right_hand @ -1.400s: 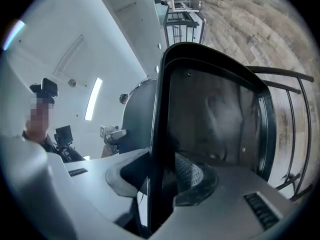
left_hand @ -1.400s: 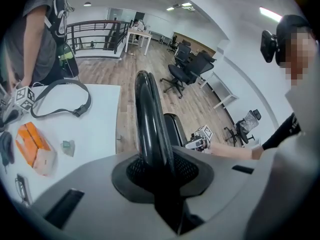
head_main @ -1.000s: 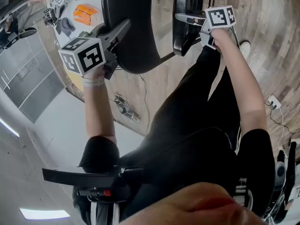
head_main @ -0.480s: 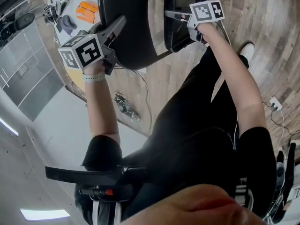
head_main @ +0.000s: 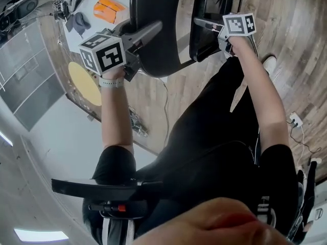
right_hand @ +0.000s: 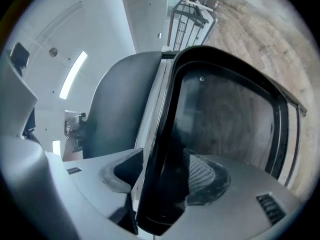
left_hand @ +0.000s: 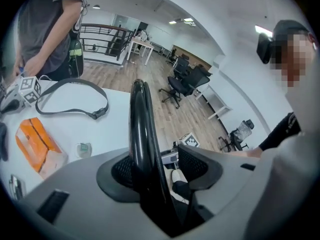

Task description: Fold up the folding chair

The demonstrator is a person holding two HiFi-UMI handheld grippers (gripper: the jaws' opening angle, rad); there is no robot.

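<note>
The black folding chair (head_main: 161, 40) hangs in front of me, its two panels close together. My left gripper (head_main: 153, 32) reaches onto the left panel's edge. In the left gripper view that black rim (left_hand: 142, 134) stands between the jaws of the left gripper (left_hand: 160, 169), which have just been opening; a gap shows beside the right pad (left_hand: 192, 164). My right gripper (head_main: 202, 23) is at the other panel (head_main: 209, 14). Its jaws have also just been opening around the glossy rim (right_hand: 160, 154), and the right gripper (right_hand: 160, 181) no longer presses on it.
A white table (left_hand: 65, 124) stands behind the chair with an orange pack (left_hand: 37, 146), a black strap (left_hand: 75, 101) and a marker cube on it; a person in a grey shirt (left_hand: 50, 24) stands there. Cables (head_main: 135, 121) lie on the wooden floor.
The left gripper's jaws have spread apart on the chair's edge. Both grippers and the chair sit further right in the head view than a second ago.
</note>
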